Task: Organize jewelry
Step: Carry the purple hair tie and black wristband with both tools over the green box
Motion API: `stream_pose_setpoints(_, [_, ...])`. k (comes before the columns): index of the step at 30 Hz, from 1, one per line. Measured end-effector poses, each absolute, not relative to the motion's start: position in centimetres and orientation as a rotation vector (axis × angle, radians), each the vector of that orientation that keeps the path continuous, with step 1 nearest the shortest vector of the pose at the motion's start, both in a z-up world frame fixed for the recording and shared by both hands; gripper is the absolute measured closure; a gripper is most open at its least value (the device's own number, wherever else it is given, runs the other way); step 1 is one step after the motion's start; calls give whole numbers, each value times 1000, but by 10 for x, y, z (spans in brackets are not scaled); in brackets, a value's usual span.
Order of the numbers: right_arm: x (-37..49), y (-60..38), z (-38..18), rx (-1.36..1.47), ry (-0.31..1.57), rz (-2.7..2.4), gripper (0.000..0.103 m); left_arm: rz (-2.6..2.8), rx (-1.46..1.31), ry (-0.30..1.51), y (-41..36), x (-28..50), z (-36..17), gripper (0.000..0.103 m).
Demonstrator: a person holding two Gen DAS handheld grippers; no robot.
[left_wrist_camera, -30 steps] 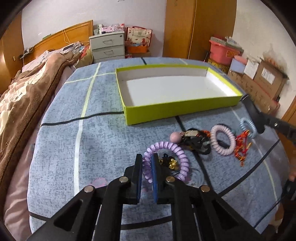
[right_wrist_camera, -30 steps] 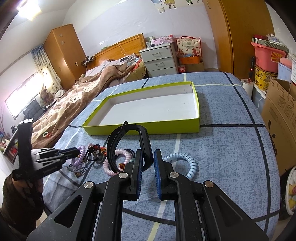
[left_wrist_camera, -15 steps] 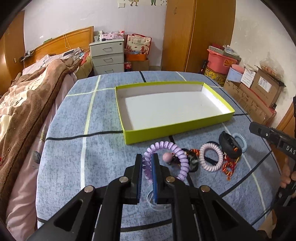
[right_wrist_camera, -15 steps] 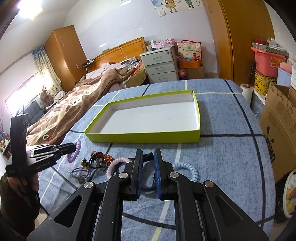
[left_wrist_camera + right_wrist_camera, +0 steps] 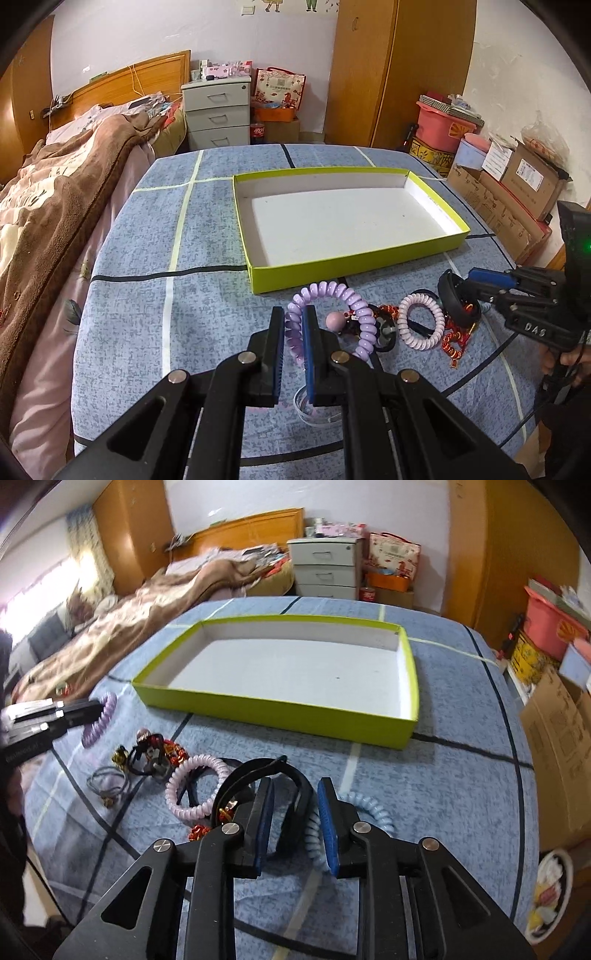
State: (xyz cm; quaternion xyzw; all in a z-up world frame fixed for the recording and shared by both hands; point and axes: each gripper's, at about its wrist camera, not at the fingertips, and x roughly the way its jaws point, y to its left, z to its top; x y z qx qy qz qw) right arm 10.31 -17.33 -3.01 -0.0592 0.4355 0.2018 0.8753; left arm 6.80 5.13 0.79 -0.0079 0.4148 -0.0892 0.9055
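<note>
- Lilac spiral bracelet (image 5: 332, 317): clamped at one side between the blue pads of the left gripper (image 5: 293, 345); its loop stands raised over the blue patterned cloth (image 5: 147, 314), just in front of the box; in the right view it hangs from the gripper tip at far left (image 5: 99, 720).
- Left gripper: held low and level, pointing toward the near wall of the box.
- Black band (image 5: 266, 786): arches up between the fingers of the right gripper (image 5: 295, 827); jaws stand apart, with a gap showing beside the band on the right; whether the left pad touches it cannot be told.
- Right gripper: angled downward over the pile; seen from the left view at right edge (image 5: 476, 291), its handle in a hand (image 5: 565, 360).
- Pale blue spiral bracelet (image 5: 365, 812): lying on the cloth under the right finger.
- Pink spiral bracelet (image 5: 195, 786): flat on the cloth, beside the black band.
- Red and gold charms (image 5: 456, 341); small dark pieces (image 5: 151, 749): clustered between the two grippers.
- Lime-green box (image 5: 354, 264): white inside; nothing in it.
</note>
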Motion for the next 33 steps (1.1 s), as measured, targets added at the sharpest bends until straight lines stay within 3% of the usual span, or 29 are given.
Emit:
stream_pose_setpoints(11, [110,-166,-42,-172,974,424,78,-204,-33,877,47,80,8,93])
stream_pose_setpoints(13, [110,-167,-43,-168,973,416,87,-206,-29,882,46,83,8,93])
stream_pose_setpoints(15, [111,-167,-41,-151,970,425,89,-208,-28,885,45,85,8,93])
stream_pose_setpoints(33, [138,-186,19,-40,849,393,91,-213,-44,835,51,115,35,93])
